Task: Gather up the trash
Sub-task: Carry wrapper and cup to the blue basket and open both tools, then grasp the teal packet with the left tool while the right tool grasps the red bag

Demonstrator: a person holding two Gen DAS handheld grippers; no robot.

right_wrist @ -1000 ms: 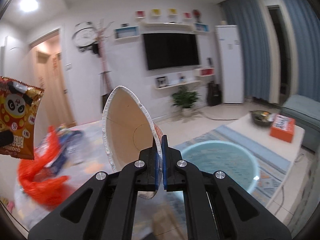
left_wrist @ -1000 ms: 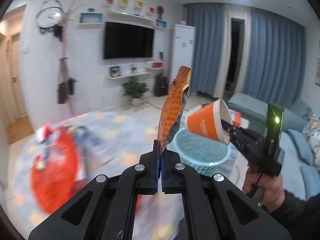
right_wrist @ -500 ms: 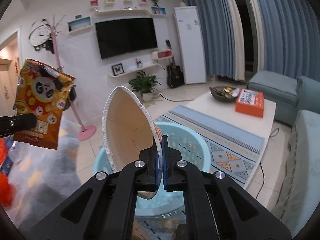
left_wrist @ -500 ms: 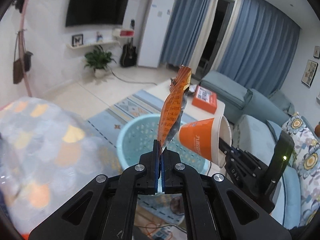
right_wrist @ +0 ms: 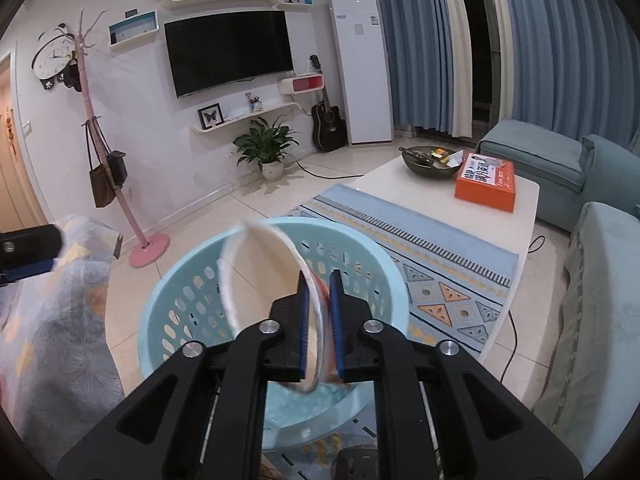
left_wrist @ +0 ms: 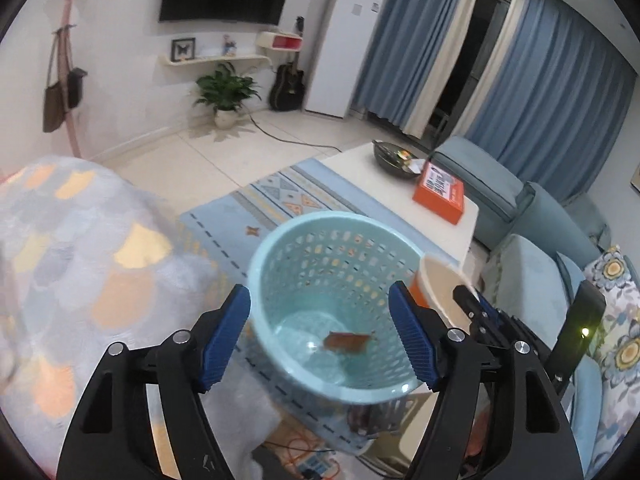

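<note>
From the left wrist view, the left gripper (left_wrist: 320, 336) is seen spread wide with nothing between its blue pads (left_wrist: 224, 334), and the pale blue basket (left_wrist: 280, 248) is framed directly ahead between them. An orange snack wrapper (left_wrist: 347, 340) is made out lying flat on the basket floor, blurred, its print unreadable. Just right of the basket rim, the paper cup (left_wrist: 438, 280) is glimpsed, its lower body cut off behind the right-hand finger. The right gripper (left_wrist: 472, 308) is partly seen at the cup's rim; its hold is not shown from here. A patterned blanket (left_wrist: 80, 264) is smeared with blur to the left. Over to the right wrist view: the right gripper (right_wrist: 319, 320) is parted a little, and the cup's wall (right_wrist: 260, 280) is seen standing between the pads (right_wrist: 338, 320); whether it is touched by them cannot be told. The cup is tilted over the basket (right_wrist: 160, 300), mouth turned left, its bottom edge hidden behind the gripper body. The basket floor is largely covered, so the wrapper is not visible here.
</note>
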